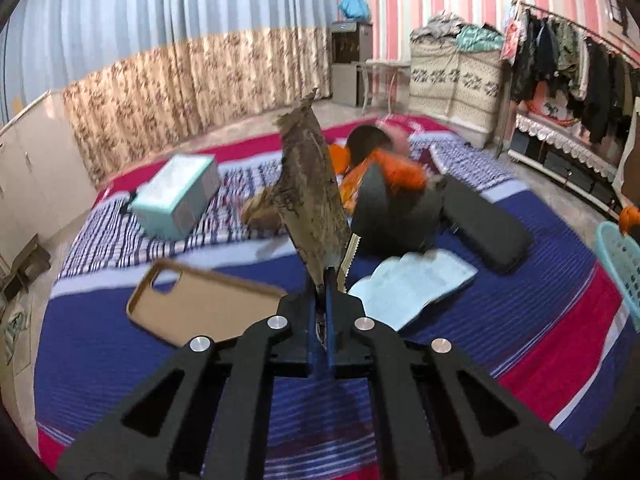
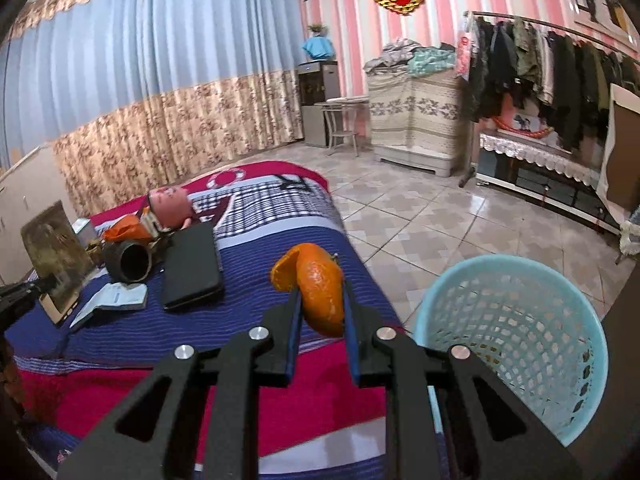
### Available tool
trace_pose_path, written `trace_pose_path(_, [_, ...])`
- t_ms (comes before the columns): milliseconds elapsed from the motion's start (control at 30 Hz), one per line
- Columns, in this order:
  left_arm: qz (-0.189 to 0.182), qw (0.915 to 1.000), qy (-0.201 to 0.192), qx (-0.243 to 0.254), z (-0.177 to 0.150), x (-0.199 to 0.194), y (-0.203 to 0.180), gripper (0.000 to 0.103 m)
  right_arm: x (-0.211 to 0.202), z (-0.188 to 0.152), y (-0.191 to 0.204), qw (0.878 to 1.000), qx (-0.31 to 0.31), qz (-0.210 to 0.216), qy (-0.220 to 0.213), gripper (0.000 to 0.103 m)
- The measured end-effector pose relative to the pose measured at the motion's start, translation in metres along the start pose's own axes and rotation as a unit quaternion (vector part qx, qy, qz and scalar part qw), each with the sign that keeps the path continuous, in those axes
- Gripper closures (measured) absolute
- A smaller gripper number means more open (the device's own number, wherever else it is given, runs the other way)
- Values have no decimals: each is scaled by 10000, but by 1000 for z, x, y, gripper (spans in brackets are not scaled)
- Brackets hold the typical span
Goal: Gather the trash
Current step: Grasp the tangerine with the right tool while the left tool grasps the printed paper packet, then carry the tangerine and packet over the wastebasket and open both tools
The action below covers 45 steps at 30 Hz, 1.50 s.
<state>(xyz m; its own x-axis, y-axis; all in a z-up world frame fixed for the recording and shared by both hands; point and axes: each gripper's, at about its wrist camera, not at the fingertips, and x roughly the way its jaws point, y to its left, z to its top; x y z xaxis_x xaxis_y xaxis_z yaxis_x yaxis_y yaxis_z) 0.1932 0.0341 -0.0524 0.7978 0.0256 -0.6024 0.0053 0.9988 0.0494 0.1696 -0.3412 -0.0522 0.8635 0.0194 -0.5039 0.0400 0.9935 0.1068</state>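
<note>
My left gripper (image 1: 326, 280) is shut on a torn brown piece of cardboard (image 1: 310, 184) and holds it upright above the bed. The cardboard also shows at the left of the right wrist view (image 2: 56, 252). My right gripper (image 2: 320, 300) is shut on an orange peel (image 2: 318, 284), held above the bed's right edge. A light blue mesh trash basket (image 2: 516, 344) stands on the floor just right of the right gripper; its rim shows at the right edge of the left wrist view (image 1: 618, 256).
On the striped bed (image 1: 520, 320) lie a tan phone case (image 1: 200, 304), a teal box (image 1: 176, 200), an open booklet (image 1: 416, 284), a black case (image 1: 484, 224), a dark tube (image 2: 128, 264) and orange wrappers (image 2: 128, 228). Tiled floor (image 2: 420, 216), clothes rack (image 2: 540, 72).
</note>
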Motion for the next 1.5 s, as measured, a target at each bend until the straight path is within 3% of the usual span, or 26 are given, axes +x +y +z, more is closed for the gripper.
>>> trace_pose_path(200, [-273, 9989, -267, 255, 20, -18, -39, 101, -16, 0, -37, 9987, 396, -286, -158, 84])
trace_pose_path(400, [-828, 9934, -466, 650, 32, -31, -104, 101, -31, -4, -75, 9947, 645, -764, -246, 84])
trace_pose_path(767, [-1873, 9732, -514, 1231, 36, -39, -227, 101, -48, -16, -150, 9827, 867, -1618, -223, 84])
trace_pose_path(1067, [-2355, 9583, -301, 1590, 28, -27, -302, 101, -51, -27, -202, 9735, 1241, -1912, -157, 84])
trace_pose_path(1300, [-2711, 9448, -182, 1831, 16, -22, -357, 101, -44, -28, -210, 9720, 1321, -1937, -128, 84])
trace_pose_path(1500, [-2838, 9387, -81, 1954, 5, -17, -386, 101, -47, -32, -221, 9693, 1501, -1943, -146, 84])
